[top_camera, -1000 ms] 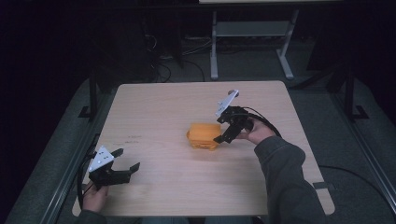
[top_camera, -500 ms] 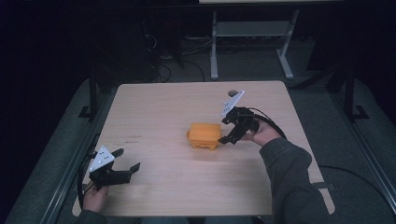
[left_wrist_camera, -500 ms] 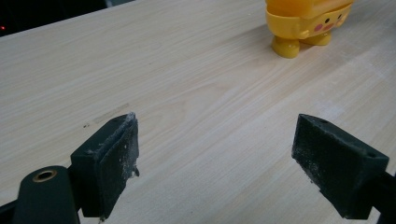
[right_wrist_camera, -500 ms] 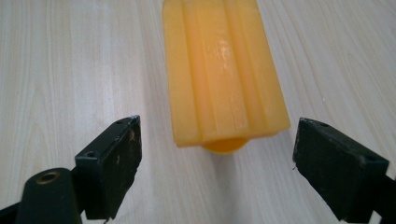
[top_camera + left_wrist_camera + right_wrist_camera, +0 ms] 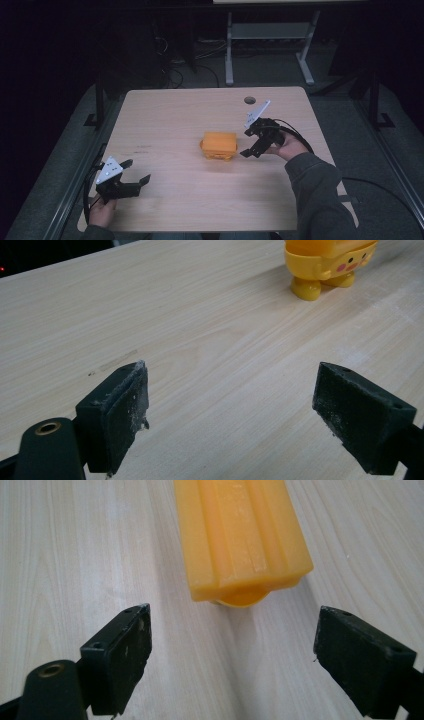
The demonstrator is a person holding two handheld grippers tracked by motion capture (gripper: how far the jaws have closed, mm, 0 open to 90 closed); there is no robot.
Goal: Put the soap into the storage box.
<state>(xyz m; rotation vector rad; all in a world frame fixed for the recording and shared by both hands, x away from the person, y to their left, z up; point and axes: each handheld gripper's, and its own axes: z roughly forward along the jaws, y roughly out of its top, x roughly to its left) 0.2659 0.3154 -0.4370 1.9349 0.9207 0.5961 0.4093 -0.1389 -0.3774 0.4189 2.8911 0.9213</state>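
One wooden table [image 5: 165, 125] carries one yellow toy figure [image 5: 219, 145] near its middle, with the right gripper [image 5: 254, 141] just beside that toy and the left gripper [image 5: 134, 173] well apart from it at the near corner. Both of the two grippers have their jaws spread and empty. If a grasp is meant, I judge the right one should centre on the toy's flat orange top before closing, so it does not twist
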